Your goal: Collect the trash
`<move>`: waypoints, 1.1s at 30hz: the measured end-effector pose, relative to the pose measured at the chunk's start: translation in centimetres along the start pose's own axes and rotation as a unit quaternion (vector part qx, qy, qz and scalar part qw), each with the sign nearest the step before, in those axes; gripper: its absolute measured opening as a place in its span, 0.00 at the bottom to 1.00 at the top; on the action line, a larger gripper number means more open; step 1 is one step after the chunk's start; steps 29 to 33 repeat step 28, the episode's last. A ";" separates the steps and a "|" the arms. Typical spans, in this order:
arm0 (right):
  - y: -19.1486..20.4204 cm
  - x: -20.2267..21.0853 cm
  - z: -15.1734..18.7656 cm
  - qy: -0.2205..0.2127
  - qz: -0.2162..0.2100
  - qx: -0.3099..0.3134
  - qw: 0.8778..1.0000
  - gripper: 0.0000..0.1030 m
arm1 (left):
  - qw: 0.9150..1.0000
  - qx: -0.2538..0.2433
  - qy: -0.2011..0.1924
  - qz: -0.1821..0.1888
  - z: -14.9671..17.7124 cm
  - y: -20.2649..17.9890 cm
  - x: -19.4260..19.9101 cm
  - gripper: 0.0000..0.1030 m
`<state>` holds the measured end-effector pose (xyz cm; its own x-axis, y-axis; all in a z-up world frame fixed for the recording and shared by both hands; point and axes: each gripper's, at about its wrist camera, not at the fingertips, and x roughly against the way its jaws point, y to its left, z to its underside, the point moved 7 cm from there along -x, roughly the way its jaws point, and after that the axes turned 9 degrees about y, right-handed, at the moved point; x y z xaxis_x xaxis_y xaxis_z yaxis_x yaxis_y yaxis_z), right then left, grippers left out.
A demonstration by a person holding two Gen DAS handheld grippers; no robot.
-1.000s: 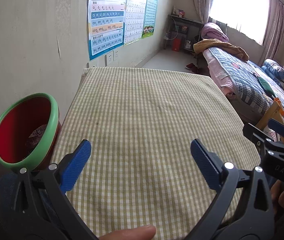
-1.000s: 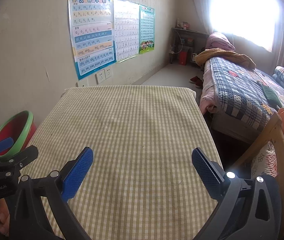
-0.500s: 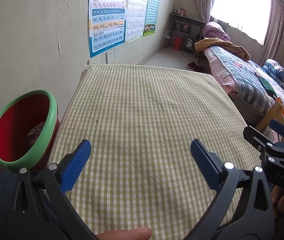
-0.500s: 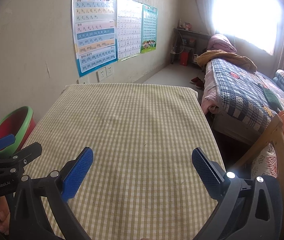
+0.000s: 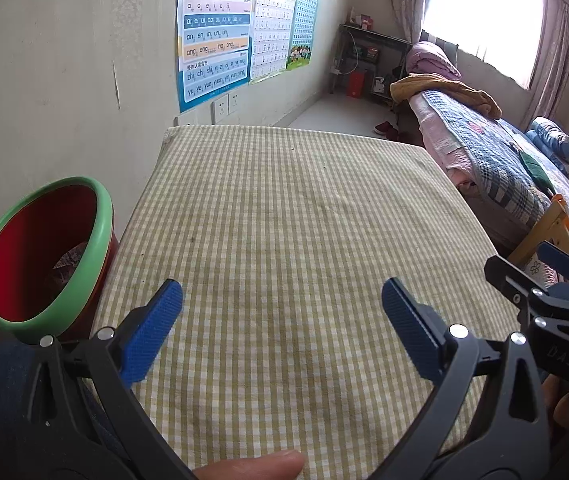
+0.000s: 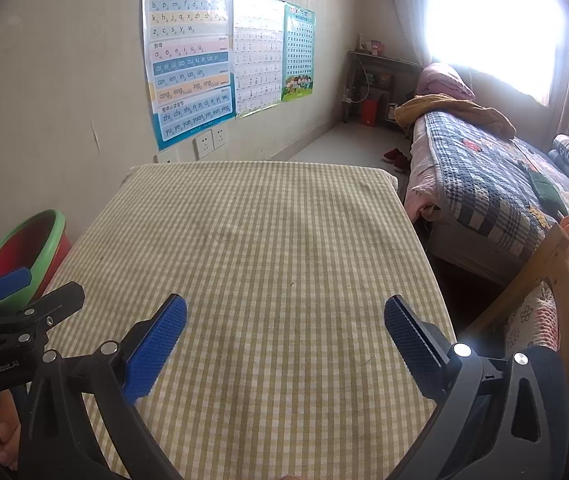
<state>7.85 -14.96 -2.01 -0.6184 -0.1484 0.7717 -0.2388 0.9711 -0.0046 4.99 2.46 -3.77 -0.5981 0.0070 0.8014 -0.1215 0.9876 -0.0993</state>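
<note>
At the table's left edge stands the green-rimmed red bin [image 5: 44, 256], crumpled trash [image 5: 66, 264] already inside. The left gripper [image 5: 280, 320] hangs spread apart and empty over the checked tablecloth [image 5: 284, 220]; the right gripper [image 6: 284, 336] likewise. With no litter visible on the cloth, best scan calmly, holding both clear.

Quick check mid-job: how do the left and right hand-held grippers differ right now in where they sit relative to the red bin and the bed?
The left hand-held gripper sits on the side of the red bin, which shows crumpled trash inside; the right hand-held gripper sits on the side of the bed and a wooden chair. In the left view the bin looms large; in the right view it is small and partly hidden. Both are open, empty, over the checked tablecloth.
</note>
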 end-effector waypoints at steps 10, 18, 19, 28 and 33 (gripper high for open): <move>0.3 -0.2 0.2 0.003 0.002 0.006 1.000 0.93 | 1.000 0.002 0.002 -0.003 0.1 0.0 -0.2 0.95; 0.3 -0.2 0.3 0.003 0.002 0.006 1.000 0.93 | 1.000 0.001 -0.005 -0.001 0.0 -0.1 0.0 0.95; 0.3 -0.2 0.3 0.003 0.002 0.006 1.000 0.93 | 1.000 -0.001 -0.015 0.001 0.0 -0.1 0.3 0.95; 0.2 -0.2 0.3 0.003 0.003 0.005 1.000 0.93 | 1.000 -0.003 -0.009 -0.008 0.0 -0.1 0.2 0.95; 0.2 -0.2 0.3 0.003 0.003 0.005 1.000 0.93 | 1.000 -0.003 -0.009 -0.008 0.0 -0.1 0.2 0.95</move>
